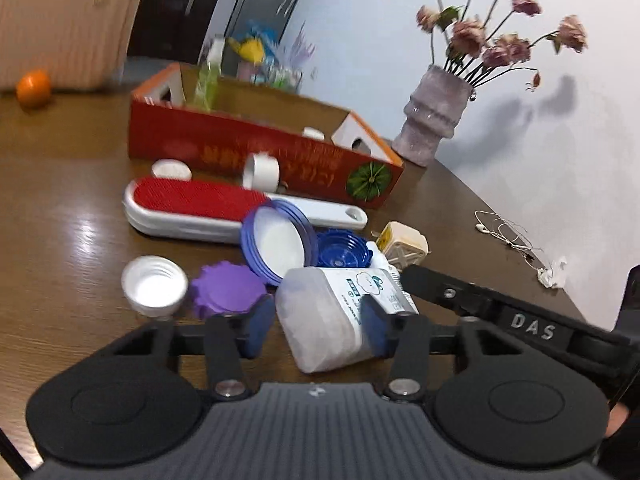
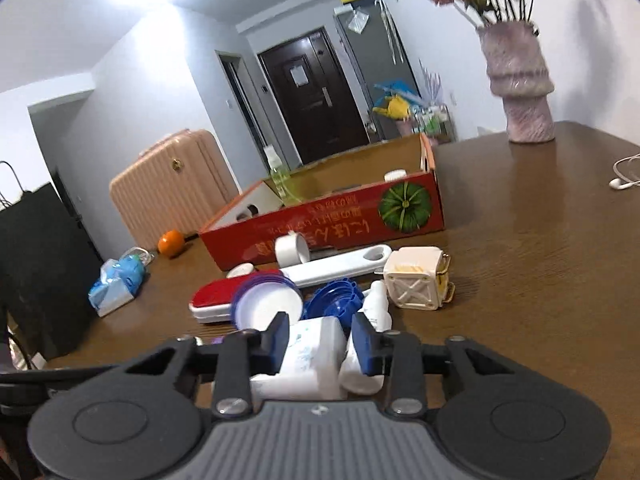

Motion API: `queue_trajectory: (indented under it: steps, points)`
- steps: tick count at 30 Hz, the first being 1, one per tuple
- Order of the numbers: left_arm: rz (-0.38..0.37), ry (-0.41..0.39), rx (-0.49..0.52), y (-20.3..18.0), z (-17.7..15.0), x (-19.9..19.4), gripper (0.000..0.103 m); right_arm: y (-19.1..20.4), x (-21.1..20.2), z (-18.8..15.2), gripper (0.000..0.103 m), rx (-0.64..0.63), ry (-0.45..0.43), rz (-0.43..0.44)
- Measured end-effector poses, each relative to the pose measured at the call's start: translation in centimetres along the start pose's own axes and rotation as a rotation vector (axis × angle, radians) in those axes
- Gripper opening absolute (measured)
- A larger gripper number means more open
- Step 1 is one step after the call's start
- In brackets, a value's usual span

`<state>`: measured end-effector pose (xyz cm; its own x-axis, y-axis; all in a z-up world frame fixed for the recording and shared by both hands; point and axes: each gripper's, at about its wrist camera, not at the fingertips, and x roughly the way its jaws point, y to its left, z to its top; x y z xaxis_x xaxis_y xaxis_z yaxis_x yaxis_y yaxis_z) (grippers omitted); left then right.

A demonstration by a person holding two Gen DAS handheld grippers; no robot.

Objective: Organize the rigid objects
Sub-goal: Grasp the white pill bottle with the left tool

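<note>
A translucent white plastic container (image 1: 324,312) with a printed label lies on its side on the brown table (image 1: 72,208). My left gripper (image 1: 316,320) is open with its blue pads on either side of the container. My right gripper (image 2: 322,340) is open around the same container (image 2: 308,356); its arm shows in the left wrist view (image 1: 500,312). Beyond lie a red lint brush (image 1: 192,208), purple lids (image 1: 276,240), a blue cap (image 1: 340,248), a purple scalloped lid (image 1: 228,292), a white cap (image 1: 154,284) and a cream plug adapter (image 1: 404,244).
A red cardboard box (image 1: 256,152) stands open behind the pile, with a green bottle (image 1: 206,80) inside. A white tape roll (image 1: 260,172) leans at its front. A vase of dried roses (image 1: 436,116), earphones (image 1: 504,232), an orange (image 1: 34,88) and a tissue pack (image 2: 118,284) sit around.
</note>
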<state>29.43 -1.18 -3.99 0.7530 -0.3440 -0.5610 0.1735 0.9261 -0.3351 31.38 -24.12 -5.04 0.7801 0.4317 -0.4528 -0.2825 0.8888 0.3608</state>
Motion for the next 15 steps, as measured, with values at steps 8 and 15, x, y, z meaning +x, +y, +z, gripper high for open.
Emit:
queue_trajectory:
  steps: [8, 15]
  points:
    - [-0.078, 0.047, -0.117, 1.0, 0.3, 2.0, 0.027, -0.4, 0.5, -1.0, 0.022, 0.073, 0.06, 0.047]
    - [-0.079, 0.101, -0.114, 0.5, -2.8, -3.5, 0.026, 2.3, -5.3, -4.7, 0.019, 0.091, 0.118, 0.082]
